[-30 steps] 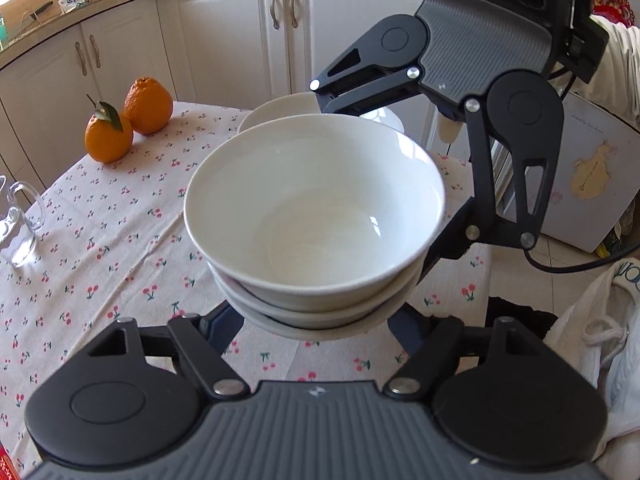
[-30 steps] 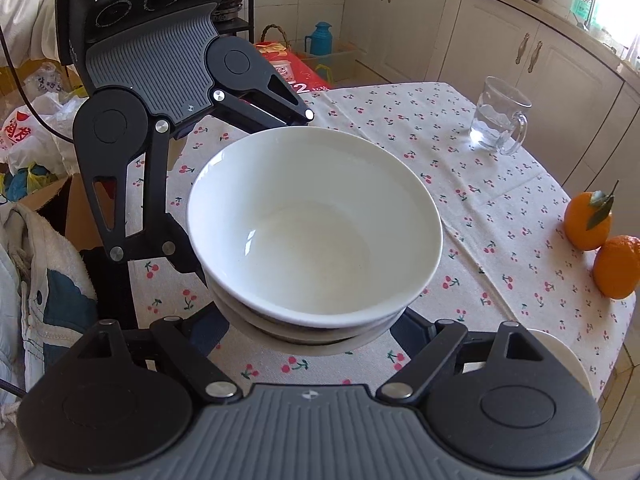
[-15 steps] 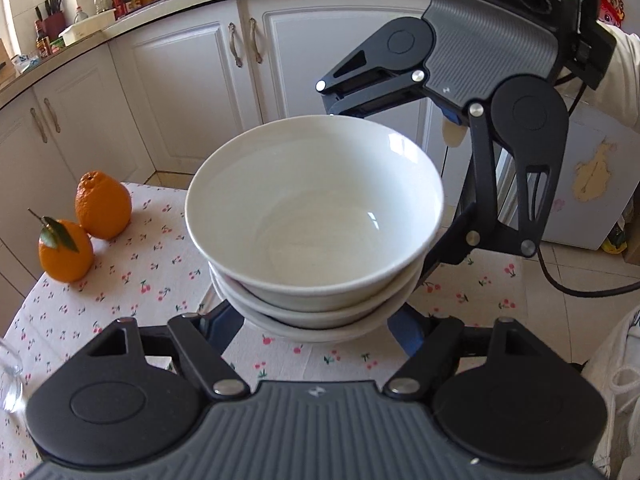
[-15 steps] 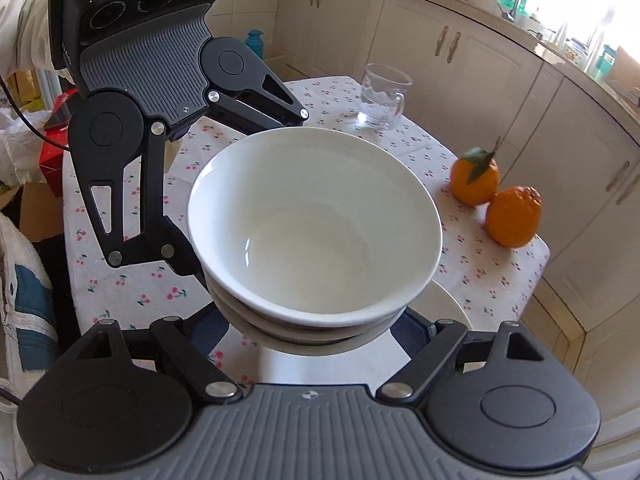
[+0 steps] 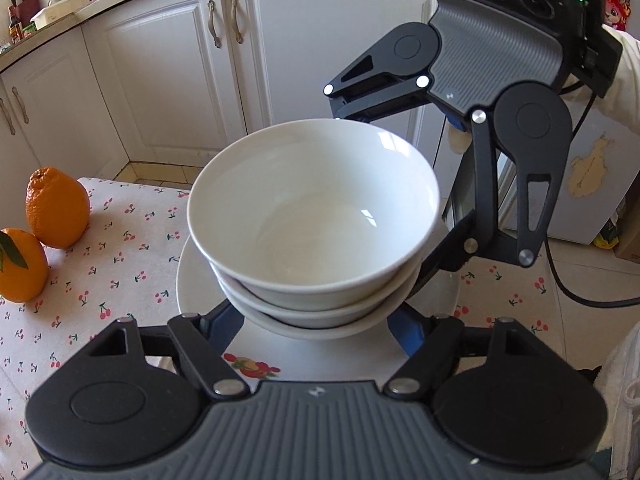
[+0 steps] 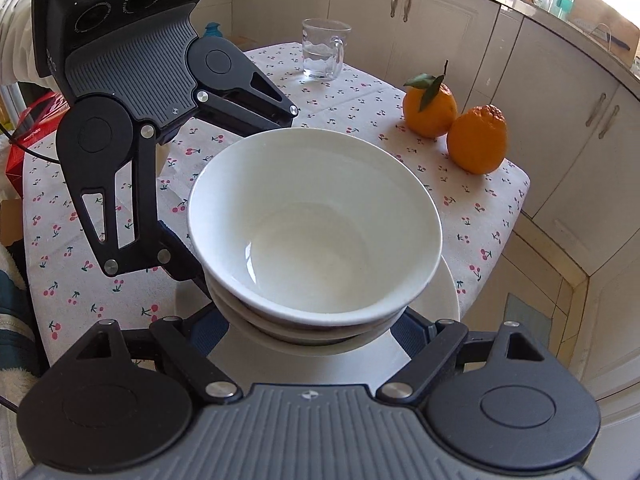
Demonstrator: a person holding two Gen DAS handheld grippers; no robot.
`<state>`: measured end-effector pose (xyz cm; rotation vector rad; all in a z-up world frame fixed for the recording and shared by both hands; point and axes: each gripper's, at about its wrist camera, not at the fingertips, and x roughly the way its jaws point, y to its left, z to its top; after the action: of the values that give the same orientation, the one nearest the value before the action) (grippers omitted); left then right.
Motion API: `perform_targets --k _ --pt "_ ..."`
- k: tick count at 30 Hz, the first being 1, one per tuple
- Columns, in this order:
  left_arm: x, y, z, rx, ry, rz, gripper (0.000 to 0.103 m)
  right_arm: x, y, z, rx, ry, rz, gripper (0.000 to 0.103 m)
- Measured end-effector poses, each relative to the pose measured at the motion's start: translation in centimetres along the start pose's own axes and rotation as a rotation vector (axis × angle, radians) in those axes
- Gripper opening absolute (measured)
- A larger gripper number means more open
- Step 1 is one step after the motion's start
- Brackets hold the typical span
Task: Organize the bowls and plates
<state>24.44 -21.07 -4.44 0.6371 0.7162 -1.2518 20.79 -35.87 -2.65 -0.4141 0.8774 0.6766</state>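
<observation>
A stack of white bowls point(image 5: 316, 220) is held between both grippers from opposite sides, just above a white plate point(image 5: 192, 284) on the table. The stack also shows in the right wrist view point(image 6: 316, 224), with the plate point(image 6: 448, 304) under it. My left gripper point(image 5: 316, 320) is shut on the stack's lower part. My right gripper point(image 6: 316, 324) is shut on the opposite side. Each gripper faces the other: the right one point(image 5: 472, 112) stands behind the bowls in the left view, the left one point(image 6: 132, 120) in the right view. Fingertips are hidden under the bowls.
Two oranges point(image 5: 44, 228) sit on the cherry-print tablecloth point(image 5: 100, 280), also in the right wrist view point(image 6: 456, 124). A glass mug point(image 6: 322, 54) stands at the table's far side. White cabinets point(image 5: 224, 60) lie beyond the table edge. A red box point(image 6: 36, 128) is at left.
Both grippers have carried the bowl stack across the table toward its edge, over the white plate. The oranges shifted left in the left view and closer in the right view.
</observation>
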Motion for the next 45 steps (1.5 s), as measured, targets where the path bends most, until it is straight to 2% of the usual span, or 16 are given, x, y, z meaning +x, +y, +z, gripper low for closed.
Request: perform_targets --k 17,19,21,24,28,33,35,37,39,42,45 --pt "0.1 -0.1 0.0 0.03 -0.009 0.025 0.079 0.2 -0.9 -0.7 0.068 -0.023 0.032 0.09" --pt "-0.2 -0.5 -0.1 0.04 -0.021 0.05 0.089 0.1 -0.9 -0.7 0.07 -0.025 0.031 0.091" --pt "-0.7 -0.8 -0.2 0.033 -0.047 0.067 0.095 -0.2 -0.7 -0.7 0.077 -0.035 0.026 0.101" --pt "-1.6 -1.5 -0.7 0.014 -0.066 0.121 0.096 -0.9 -0.2 -0.7 0.083 -0.037 -0.017 0.103" --pt "-3.7 -3.7 -1.8 -0.011 -0.109 0.247 0.099 -2.6 1.2 -1.5 0.132 -0.04 -0.066 0.103" --pt "-7.5 -7.6 -3.2 -0.102 -0.235 0.438 0.102 -5.6 4.7 -2.5 0.243 -0.064 -0.22 0.103" --pt "-9.0 -9.0 -3.6 -0.181 -0.299 0.488 0.103 -6.7 6.3 -2.9 0.326 -0.074 -0.321 0.103" --pt "-10.2 -10.2 -4.0 -0.26 -0.342 0.506 0.102 -7.7 8.0 -3.2 0.415 -0.097 -0.416 0.103" --pt "-11.2 -11.3 -4.2 -0.333 -0.361 0.529 0.103 -8.6 9.5 -3.6 0.51 -0.136 -0.485 0.103" --pt "-12.6 -13.0 -4.4 -0.431 -0.359 0.62 0.103 -10.1 11.7 -4.1 0.677 -0.194 -0.556 0.103" --pt "-13.7 -14.4 -4.5 -0.482 -0.34 0.689 0.102 -11.2 14.0 -4.1 0.756 -0.237 -0.626 0.103"
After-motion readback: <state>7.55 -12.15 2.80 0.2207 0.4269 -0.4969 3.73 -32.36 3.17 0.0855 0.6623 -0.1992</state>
